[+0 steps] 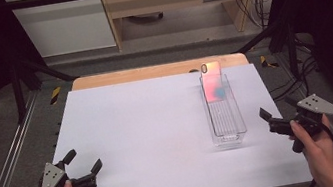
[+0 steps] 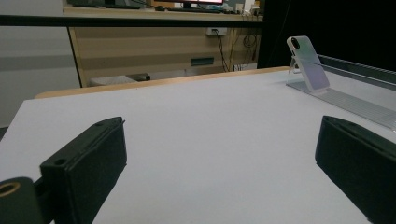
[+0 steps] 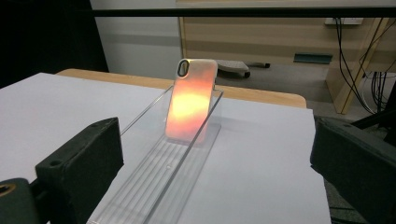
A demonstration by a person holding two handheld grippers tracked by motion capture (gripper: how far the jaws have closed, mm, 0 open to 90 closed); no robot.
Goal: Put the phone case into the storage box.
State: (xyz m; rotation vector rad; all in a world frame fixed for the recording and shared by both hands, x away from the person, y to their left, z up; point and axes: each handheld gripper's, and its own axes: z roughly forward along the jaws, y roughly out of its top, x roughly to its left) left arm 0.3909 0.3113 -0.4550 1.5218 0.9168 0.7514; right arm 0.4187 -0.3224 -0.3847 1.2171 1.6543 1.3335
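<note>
A phone case (image 1: 212,81) with a shiny pink-orange back leans upright against the far end of a long clear plastic tray (image 1: 224,114) at the right of the white table top (image 1: 150,131). The same phone case (image 3: 191,100) glows orange in the right gripper view, standing in the clear tray (image 3: 159,182). From the left gripper view the phone case (image 2: 308,63) looks pale, far right. My left gripper (image 1: 83,160) is open near the front left corner, nothing between its jaws. At the table's right edge my right gripper (image 1: 278,110) is open too, just right of the tray's near end.
A wooden table edge (image 1: 151,71) shows behind the white sheet. Metal frame rails (image 1: 8,164) run along both sides. Beyond the table stand a wooden desk (image 1: 180,0) and hanging cables (image 1: 251,4).
</note>
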